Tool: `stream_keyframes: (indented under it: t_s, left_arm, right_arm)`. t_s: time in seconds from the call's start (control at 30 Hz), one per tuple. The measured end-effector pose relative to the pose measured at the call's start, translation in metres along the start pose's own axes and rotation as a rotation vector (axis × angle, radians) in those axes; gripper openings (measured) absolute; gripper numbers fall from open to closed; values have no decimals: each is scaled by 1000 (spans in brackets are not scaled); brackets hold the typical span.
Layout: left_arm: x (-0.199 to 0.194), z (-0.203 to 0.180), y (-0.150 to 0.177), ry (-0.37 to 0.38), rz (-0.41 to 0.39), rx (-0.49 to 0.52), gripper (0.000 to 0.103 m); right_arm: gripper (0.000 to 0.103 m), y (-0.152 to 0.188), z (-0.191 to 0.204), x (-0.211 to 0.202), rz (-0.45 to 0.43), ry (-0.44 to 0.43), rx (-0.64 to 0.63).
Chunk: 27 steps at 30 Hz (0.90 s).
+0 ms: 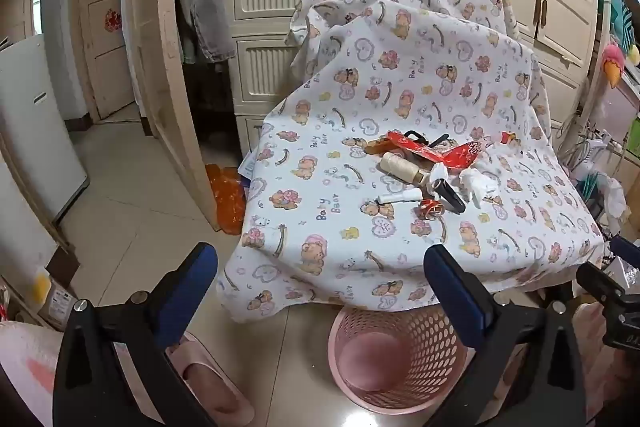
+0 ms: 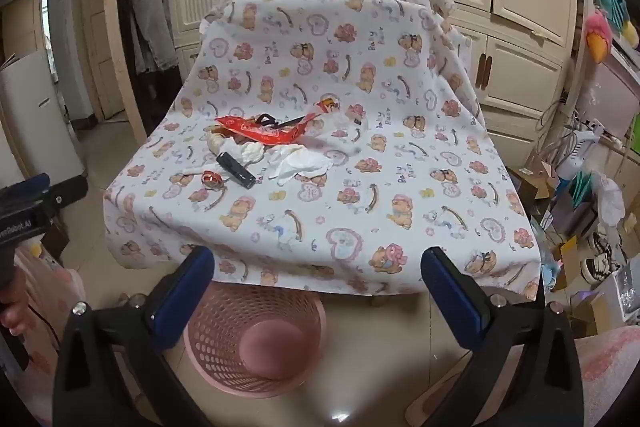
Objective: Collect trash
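A table under a bear-print cloth (image 1: pixel 400 99) (image 2: pixel 360 187) holds a small pile: red wrappers (image 1: pixel 436 151) (image 2: pixel 264 131), crumpled white tissues (image 1: pixel 480 185) (image 2: pixel 300 165), a cream thread spool (image 1: pixel 402 167), a black oblong item (image 1: pixel 450 193) (image 2: pixel 236 169), a small red round piece (image 1: pixel 431 209) (image 2: pixel 212 179) and a white tube (image 1: pixel 400 195). An empty pink mesh basket (image 1: pixel 400 351) (image 2: pixel 256 335) stands on the floor at the table's front edge. My left gripper (image 1: pixel 320 287) and right gripper (image 2: pixel 318 283) are both open and empty, held above the floor in front of the table.
Cream cabinets (image 2: pixel 500 7) stand behind the table. A wooden door (image 1: pixel 160 47) and white appliance (image 1: pixel 36 123) are at left. Boxes, cables and clutter (image 2: pixel 580 207) fill the floor at right. A pink slipper (image 1: pixel 208 387) lies on the tiles.
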<state>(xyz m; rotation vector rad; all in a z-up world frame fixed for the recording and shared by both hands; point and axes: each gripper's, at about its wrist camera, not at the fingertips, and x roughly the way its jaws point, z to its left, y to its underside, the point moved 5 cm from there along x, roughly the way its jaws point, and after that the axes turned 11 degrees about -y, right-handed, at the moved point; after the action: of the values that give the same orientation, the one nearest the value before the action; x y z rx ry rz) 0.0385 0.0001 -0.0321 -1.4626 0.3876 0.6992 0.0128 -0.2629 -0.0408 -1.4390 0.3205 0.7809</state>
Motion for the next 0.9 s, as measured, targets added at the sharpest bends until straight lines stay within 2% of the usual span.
stream_keyframes:
  t_s: [0.23, 0.33, 0.4, 0.53, 0.9]
  left_arm:
    - [4, -5, -3, -26, -18, 21, 102]
    - [3, 0, -8, -17, -19, 7, 102]
    - [0, 5, -3, -28, -27, -7, 102]
    - [3, 3, -3, 3, -11, -16, 102]
    - [2, 5, -1, -22, -28, -27, 102]
  right_arm:
    - [103, -9, 9, 2, -14, 5, -46]
    - [103, -1, 16, 0, -18, 9, -72]
    - [103, 0, 16, 0, -15, 6, -68]
    - [103, 0, 18, 0, -11, 12, -74]
    - [103, 0, 12, 1, -1, 11, -51]
